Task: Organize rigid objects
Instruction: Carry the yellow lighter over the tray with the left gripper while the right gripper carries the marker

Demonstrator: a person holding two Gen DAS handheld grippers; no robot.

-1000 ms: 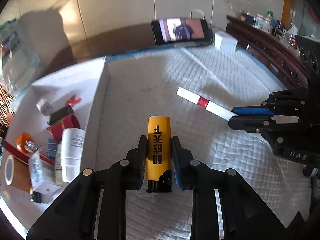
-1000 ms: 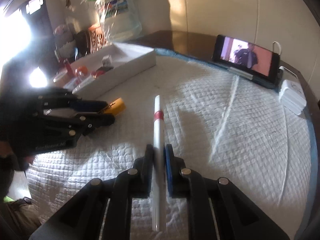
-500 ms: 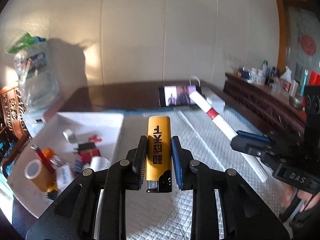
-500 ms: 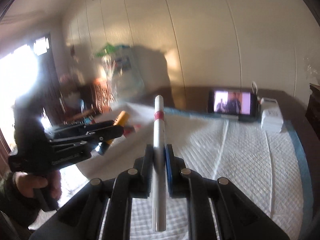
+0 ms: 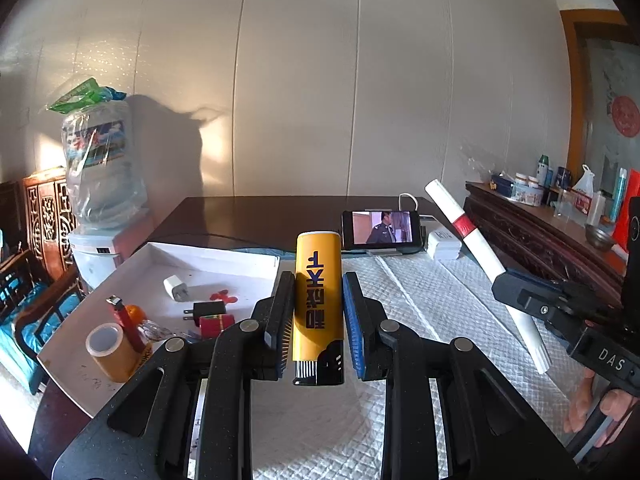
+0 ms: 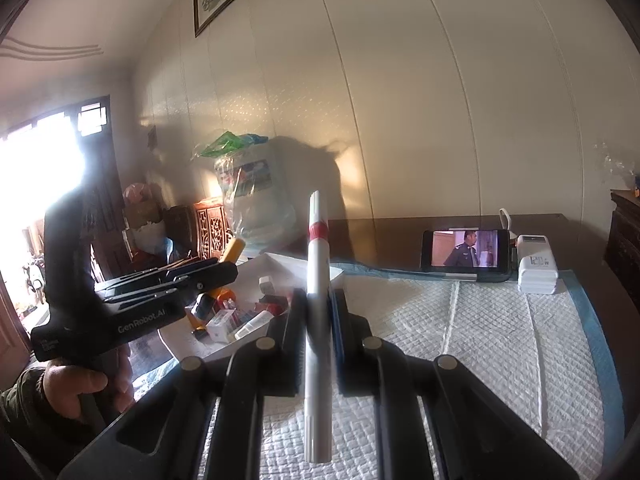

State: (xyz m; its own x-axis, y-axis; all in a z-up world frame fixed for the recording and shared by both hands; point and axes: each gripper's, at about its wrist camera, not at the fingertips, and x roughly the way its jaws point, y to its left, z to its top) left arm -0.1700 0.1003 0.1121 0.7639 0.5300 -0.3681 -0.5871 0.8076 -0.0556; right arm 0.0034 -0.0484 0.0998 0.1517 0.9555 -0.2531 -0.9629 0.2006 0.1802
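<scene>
**Both grips loaded, held off the pad, tray next**

Our left gripper (image 5: 318, 316) is clenched on the yellow lighter (image 5: 318, 300): pads press its long sides, metal end back toward the palm, base poking out past the fingertips. Our right gripper (image 6: 318, 316) is clamped on the white marker (image 6: 318, 304) near mid-length; red band and cap run far ahead of the fingertips, tail hangs behind them. Both items sit in the air, nothing touching the quilted pad (image 5: 420, 292).

Outward: white tray (image 5: 224, 258) lies ahead-left of the left fingers, already holding a tape roll (image 5: 106, 350), a red lighter (image 5: 124, 320), two chargers and bits. Phone (image 5: 382, 230) stands well ahead, between the two grippers' lines, white power block (image 6: 536, 270) just beside it.

Risks, as we judge them:
- marker is long and pinched over a short span, so a quick swing could pivot it in the pads
- marker tip leads the fingers, so it could clip the tray wall or the left gripper on the way in
- tray's near end is crowded; dropping there could knock the tape roll or pile things up

Versus a second ago: then both grippers pointed down at the pad with items close over it; now both are raised and tilted nearer level, wall and tray in view, grips unchanged
</scene>
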